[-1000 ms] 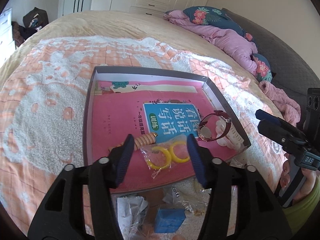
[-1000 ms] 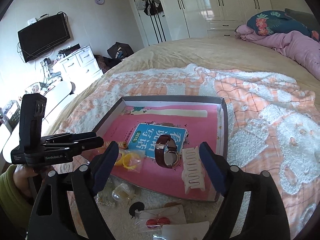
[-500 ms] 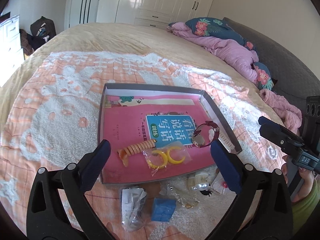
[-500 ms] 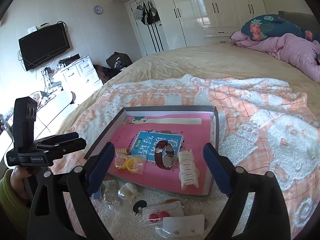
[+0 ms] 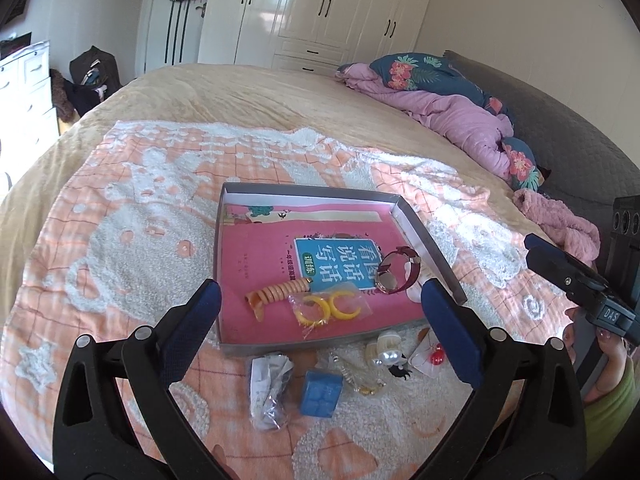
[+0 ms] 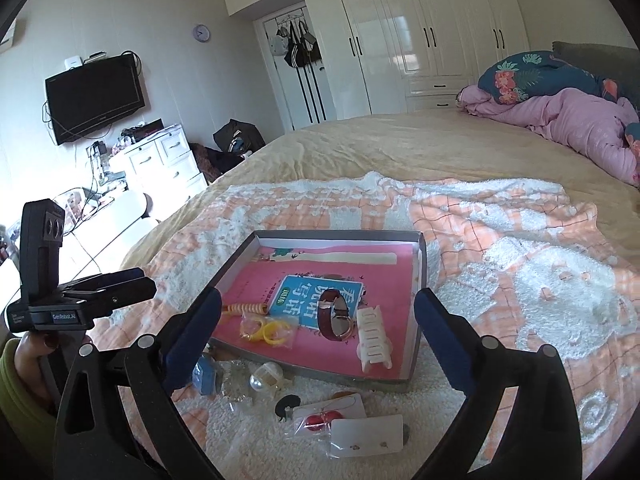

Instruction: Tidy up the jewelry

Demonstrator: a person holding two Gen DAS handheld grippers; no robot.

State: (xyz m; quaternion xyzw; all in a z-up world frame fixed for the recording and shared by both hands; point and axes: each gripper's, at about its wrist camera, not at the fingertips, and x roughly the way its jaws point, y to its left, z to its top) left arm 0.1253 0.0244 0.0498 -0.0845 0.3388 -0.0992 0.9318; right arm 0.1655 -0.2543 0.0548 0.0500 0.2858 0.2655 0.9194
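A: Far left, the left hand-held gripper [image 5: 318, 322]: jaws spread wide, nothing between them, held over the near edge of the grey tray [image 5: 430, 246]. Its body shows in the right wrist view, gripped by a hand [image 6: 28, 356] in a green sleeve.

B: Tray contents, left to right?

A: The tray sits on a peach-and-white blanket [image 5: 120, 216] on the bed. Inside, on a pink book [image 5: 256, 248]: an orange coiled band [image 5: 276, 294], then a clear bag with yellow rings [image 5: 330, 308], then a watch with a dark red strap [image 5: 398, 274] standing on edge, then a cream hair claw [image 6: 372, 338] near the right wall.

B: Outside the tray?

A: On the blanket just in front of it: a crumpled bag [image 5: 268, 386], a blue box [image 5: 322, 392], a fine chain [image 5: 360, 380], a pearl clip [image 5: 386, 350], a small black piece [image 6: 287, 404], a card with red beads [image 6: 322, 418] and a white earring card [image 6: 366, 432].

B: Right side?

A: The right hand-held gripper [image 6: 316, 338] is spread just as wide and empty, hovering above the tray's near rim.
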